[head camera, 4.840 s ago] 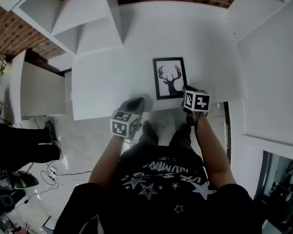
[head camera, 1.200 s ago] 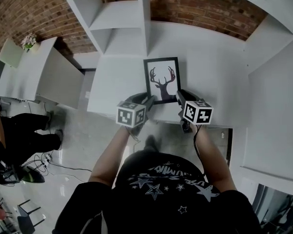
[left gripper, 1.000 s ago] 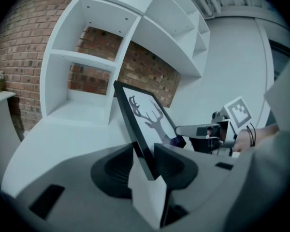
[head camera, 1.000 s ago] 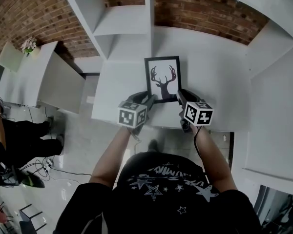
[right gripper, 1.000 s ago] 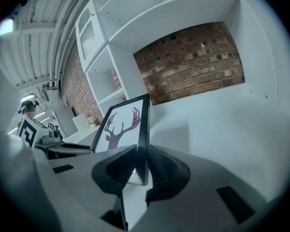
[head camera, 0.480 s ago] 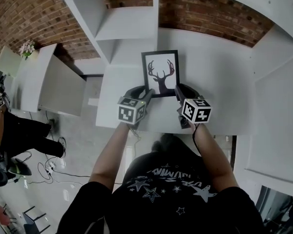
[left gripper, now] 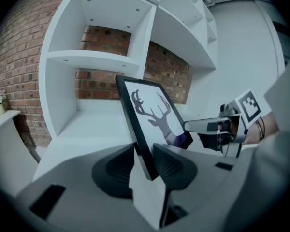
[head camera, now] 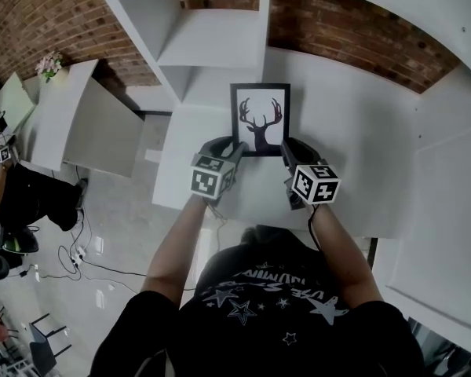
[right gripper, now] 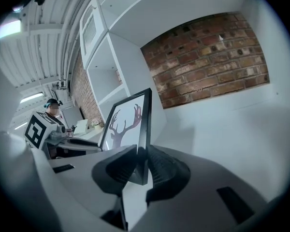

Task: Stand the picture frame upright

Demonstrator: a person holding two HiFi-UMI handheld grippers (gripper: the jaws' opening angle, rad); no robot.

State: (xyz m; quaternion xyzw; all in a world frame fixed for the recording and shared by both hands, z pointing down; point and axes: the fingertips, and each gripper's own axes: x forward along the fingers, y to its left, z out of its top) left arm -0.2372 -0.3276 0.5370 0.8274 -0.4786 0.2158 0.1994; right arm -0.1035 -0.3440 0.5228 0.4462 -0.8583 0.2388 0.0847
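The picture frame (head camera: 259,120), black-edged with a deer silhouette, is held over the white table (head camera: 345,148) with its face toward me. My left gripper (head camera: 234,152) is shut on its lower left corner; its jaws have just been closing, with the frame's edge between them. My right gripper (head camera: 286,152) is shut on the lower right corner. In the left gripper view the picture frame (left gripper: 152,112) rises steeply from the left gripper (left gripper: 146,161), with the right gripper (left gripper: 203,125) beyond. In the right gripper view the picture frame (right gripper: 128,120) stands nearly edge-on in the right gripper (right gripper: 140,166).
A white shelf unit (head camera: 212,38) stands at the table's back left against a brick wall (head camera: 353,34). A lower white cabinet (head camera: 86,124) carries a small plant (head camera: 49,65). A person (head camera: 16,199) sits at the far left.
Both grippers have carried the frame away from me, toward the shelf and the brick wall. Several seconds ago it lay flat on the table.
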